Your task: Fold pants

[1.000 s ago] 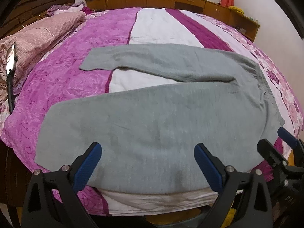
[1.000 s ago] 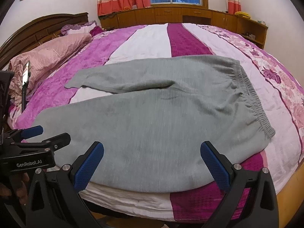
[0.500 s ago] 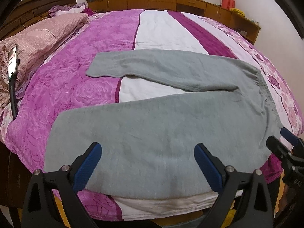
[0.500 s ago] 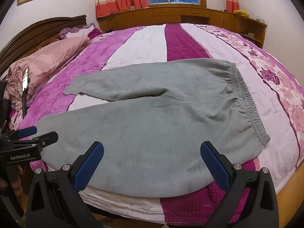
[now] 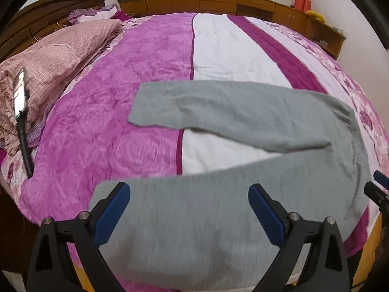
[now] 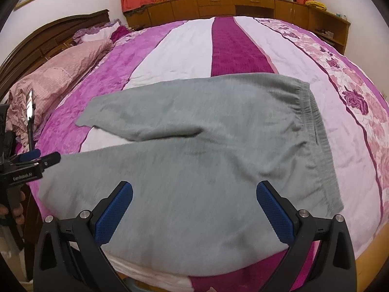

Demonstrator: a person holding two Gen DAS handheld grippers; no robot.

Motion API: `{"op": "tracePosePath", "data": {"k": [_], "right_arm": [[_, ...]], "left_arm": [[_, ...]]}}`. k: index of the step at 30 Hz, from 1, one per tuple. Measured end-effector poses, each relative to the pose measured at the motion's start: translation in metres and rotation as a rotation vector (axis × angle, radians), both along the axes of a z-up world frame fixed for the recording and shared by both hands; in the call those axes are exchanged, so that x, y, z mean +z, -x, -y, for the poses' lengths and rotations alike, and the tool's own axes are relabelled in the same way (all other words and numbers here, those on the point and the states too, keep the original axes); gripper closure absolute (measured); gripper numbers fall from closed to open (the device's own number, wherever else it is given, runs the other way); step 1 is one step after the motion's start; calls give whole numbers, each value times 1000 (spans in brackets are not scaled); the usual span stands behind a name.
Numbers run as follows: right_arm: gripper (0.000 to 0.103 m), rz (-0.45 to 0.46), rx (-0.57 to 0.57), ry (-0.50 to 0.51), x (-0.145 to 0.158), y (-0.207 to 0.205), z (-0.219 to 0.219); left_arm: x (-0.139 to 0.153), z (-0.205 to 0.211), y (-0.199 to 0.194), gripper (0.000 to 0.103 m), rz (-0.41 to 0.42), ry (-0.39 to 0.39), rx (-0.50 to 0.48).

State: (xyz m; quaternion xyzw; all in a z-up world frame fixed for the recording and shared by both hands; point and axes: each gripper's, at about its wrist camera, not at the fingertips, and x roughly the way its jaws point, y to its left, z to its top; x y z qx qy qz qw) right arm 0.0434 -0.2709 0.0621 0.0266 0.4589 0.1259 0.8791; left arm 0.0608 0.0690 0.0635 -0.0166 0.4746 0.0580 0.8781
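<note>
Grey sweatpants (image 5: 243, 194) lie spread flat on the bed, legs apart in a V pointing left, elastic waistband (image 6: 313, 126) at the right. My left gripper (image 5: 189, 209) is open and empty, above the near leg close to its cuff. My right gripper (image 6: 194, 206) is open and empty, above the near leg toward the waist. Each gripper shows at the edge of the other's view: the right one in the left wrist view (image 5: 378, 187), the left one in the right wrist view (image 6: 36, 160).
The bed has a purple, white and floral striped cover (image 6: 233, 43). A pink pillow (image 5: 56, 56) and a phone on a stand (image 5: 19, 97) are at the left. A wooden headboard (image 6: 48, 39) and cabinets (image 6: 243, 4) line the far sides.
Both grippers have moved forward over the bed and a little up; the pants now sit lower in both views. The pants have not moved.
</note>
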Motion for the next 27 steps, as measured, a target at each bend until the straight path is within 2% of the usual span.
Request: {"op": "tracePosePath", "data": {"k": [14, 27], "right_arm": [[5, -26, -36, 18, 10, -71, 32], [5, -62, -42, 53, -2, -164, 45]], "left_arm": [[13, -41, -75, 3, -29, -43, 47], [-19, -85, -163, 3, -126, -45, 53]]}}
